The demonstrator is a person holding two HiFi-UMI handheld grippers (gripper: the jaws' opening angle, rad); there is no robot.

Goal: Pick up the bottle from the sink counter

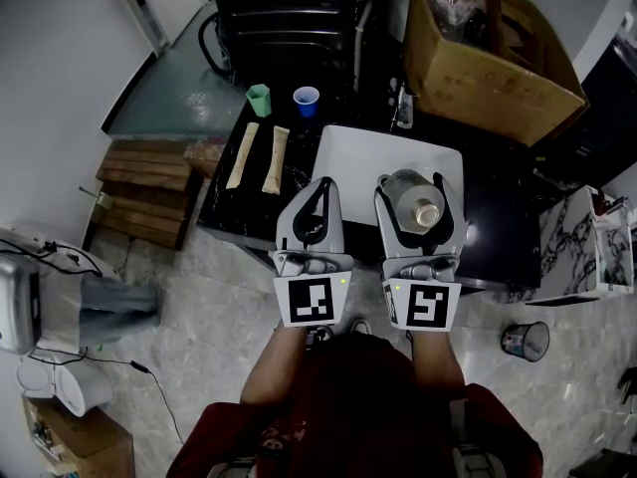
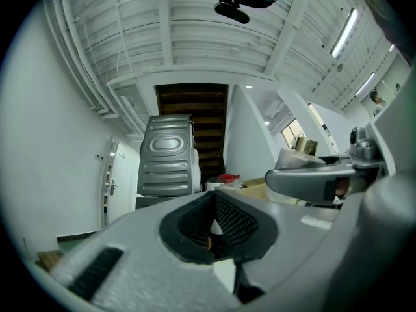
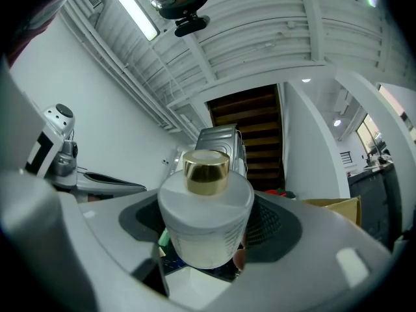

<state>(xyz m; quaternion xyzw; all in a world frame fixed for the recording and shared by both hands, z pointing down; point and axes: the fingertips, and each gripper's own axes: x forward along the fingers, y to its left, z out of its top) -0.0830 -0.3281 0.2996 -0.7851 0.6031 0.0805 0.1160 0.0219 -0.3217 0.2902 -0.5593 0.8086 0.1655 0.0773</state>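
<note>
Two handheld grippers sit side by side over a white sink basin [image 1: 343,152] set in a black counter [image 1: 221,197], seen from the head view. Left gripper [image 1: 320,185] has its jaws drawn together at the tips, with nothing between them. Right gripper [image 1: 419,199] clamps a round frosted bottle [image 1: 403,187] over the basin's right side. Behind the basin stand a green cup [image 1: 259,100] and a blue cup [image 1: 307,100], near two long sachets [image 1: 276,159].

Left gripper view: closed, empty jaws, with a wooden staircase [image 2: 195,109] beyond.

Right gripper view: both pads press the bottle's sides; its gold cap [image 3: 207,171] points upward.
</note>
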